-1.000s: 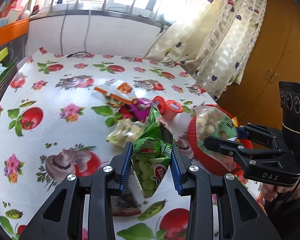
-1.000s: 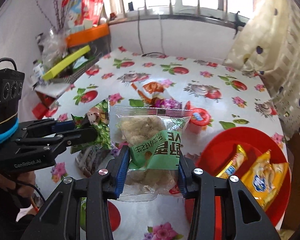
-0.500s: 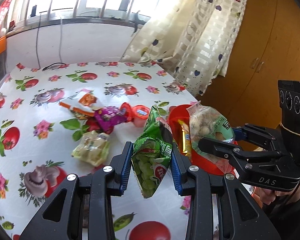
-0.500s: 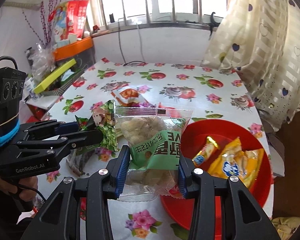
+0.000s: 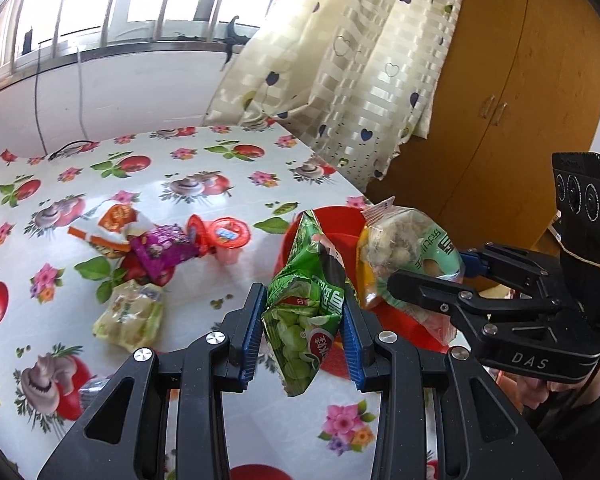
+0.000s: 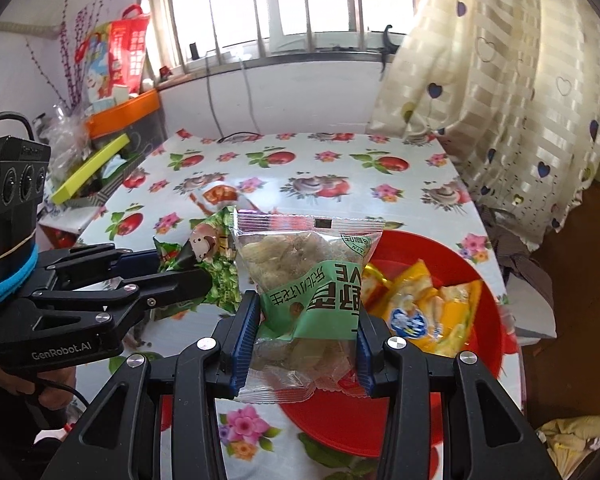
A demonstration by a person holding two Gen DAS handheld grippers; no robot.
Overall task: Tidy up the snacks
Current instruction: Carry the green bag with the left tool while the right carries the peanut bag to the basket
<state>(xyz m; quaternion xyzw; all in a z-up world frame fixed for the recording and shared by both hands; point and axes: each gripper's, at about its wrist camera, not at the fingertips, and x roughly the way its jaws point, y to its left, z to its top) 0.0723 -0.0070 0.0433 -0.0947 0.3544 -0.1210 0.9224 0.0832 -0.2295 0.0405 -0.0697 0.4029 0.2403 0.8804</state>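
Between left fingers, green packet, pinched

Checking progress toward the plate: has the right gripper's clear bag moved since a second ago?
Yes. The clear snack bag now overlaps the red plate; earlier it hung left of it.

your left gripper tilts downward, its blue pads clamped on a green packet. your right gripper tilts down just beside it, pads pinching a clear packet. your hands grip the handles behind.
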